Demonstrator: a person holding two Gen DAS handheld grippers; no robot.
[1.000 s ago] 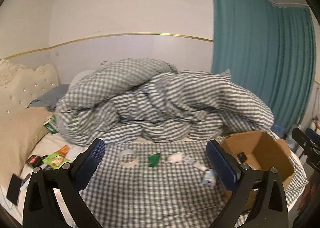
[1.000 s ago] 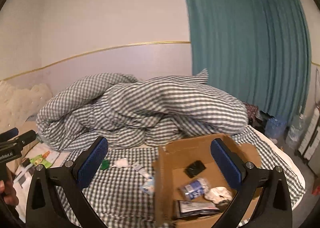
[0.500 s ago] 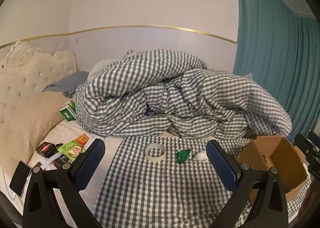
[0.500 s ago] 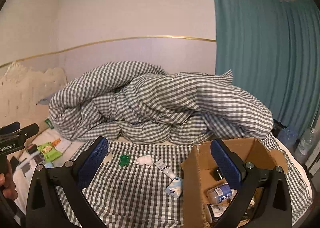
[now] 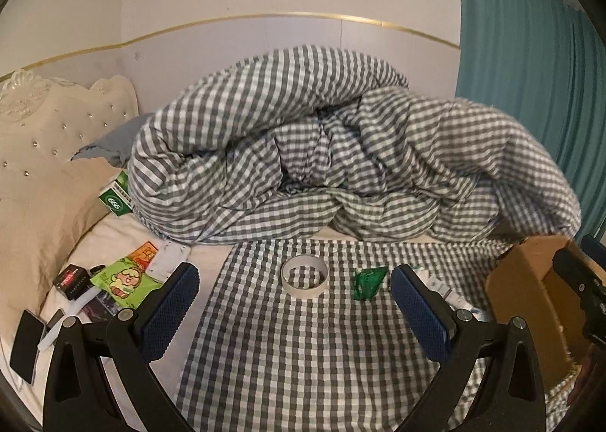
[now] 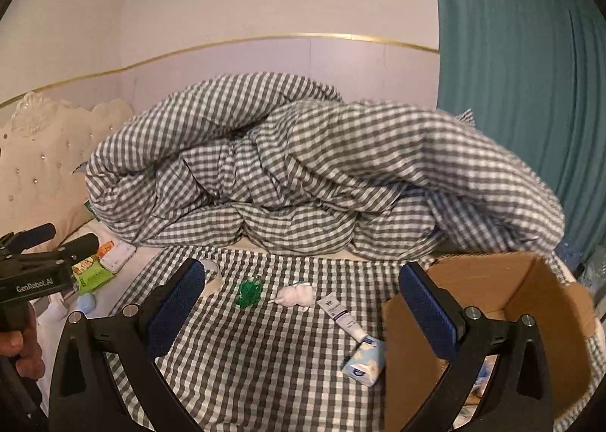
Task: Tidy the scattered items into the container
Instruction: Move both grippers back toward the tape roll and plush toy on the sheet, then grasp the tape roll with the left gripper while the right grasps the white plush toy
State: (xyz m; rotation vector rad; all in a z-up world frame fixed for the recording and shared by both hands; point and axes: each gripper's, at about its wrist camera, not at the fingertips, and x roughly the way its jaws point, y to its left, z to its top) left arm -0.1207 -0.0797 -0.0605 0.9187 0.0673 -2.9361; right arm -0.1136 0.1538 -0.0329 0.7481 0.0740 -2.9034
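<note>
Bed (image 5: pixel 288 367) with checked sheet; heaped checked duvet (image 5: pixel 341 174) beyond both grippers. Ahead of left gripper: tape roll (image 5: pixel 304 276), green packet (image 5: pixel 366 281). Ahead of right gripper: white wad (image 6: pixel 296 295), tube (image 6: pixel 339 314), tissue pack (image 6: pixel 362 358), cardboard box (image 6: pixel 530 318) at right.

Dim, soft indoor light; fisheye bends edges, corners vignetted black.

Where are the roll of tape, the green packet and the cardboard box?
roll of tape (image 5: pixel 304 276): left wrist view, near rim.
green packet (image 5: pixel 366 282): left wrist view, middle.
cardboard box (image 6: pixel 492 282): right wrist view, inner back wall.
</note>
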